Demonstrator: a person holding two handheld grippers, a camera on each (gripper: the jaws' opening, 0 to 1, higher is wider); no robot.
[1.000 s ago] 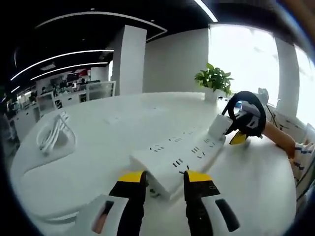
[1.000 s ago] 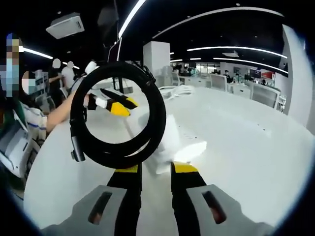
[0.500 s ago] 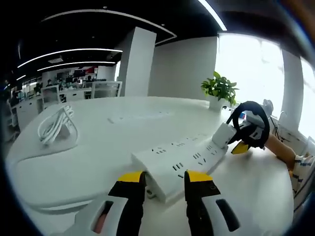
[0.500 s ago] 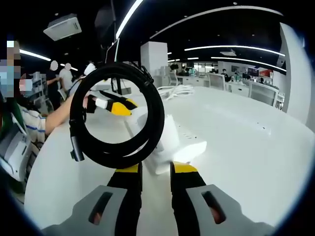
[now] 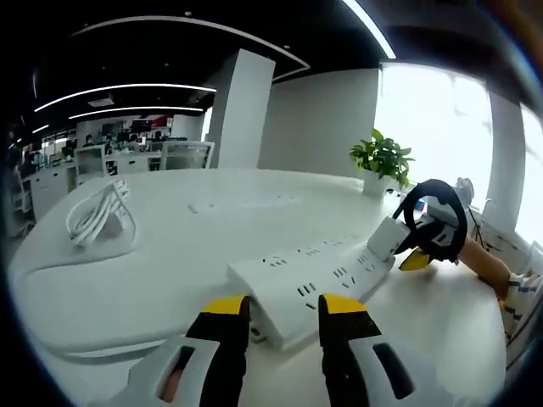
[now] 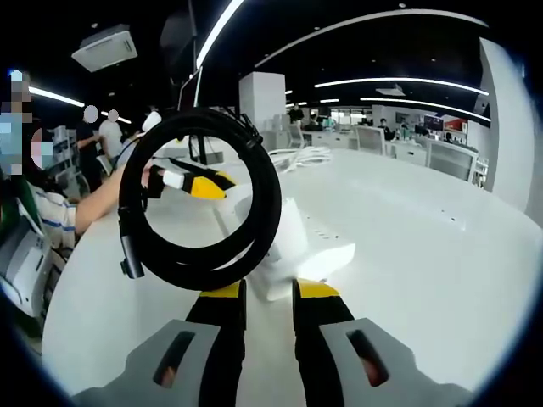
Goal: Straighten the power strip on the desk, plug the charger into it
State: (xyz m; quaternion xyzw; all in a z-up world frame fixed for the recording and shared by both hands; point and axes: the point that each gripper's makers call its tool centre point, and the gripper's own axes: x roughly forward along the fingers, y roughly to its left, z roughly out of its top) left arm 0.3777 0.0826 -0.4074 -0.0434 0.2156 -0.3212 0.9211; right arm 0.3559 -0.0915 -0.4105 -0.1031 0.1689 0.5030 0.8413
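Left gripper view: the left gripper has its two yellow-tipped jaws spread apart, one on each side of the near end of the white power strip, at its corners; I cannot tell if they touch it. The strip lies flat on the white desk and runs away diagonally to the right. At its far end the right gripper holds the white charger with a coiled black cable. Wide bare desk stays open to the left, up to a bundle of white cable near the far-left edge.

Right gripper view: the right gripper has its jaws close together, pinching the charger; the black coil hangs at its left. The desk's right side is free.
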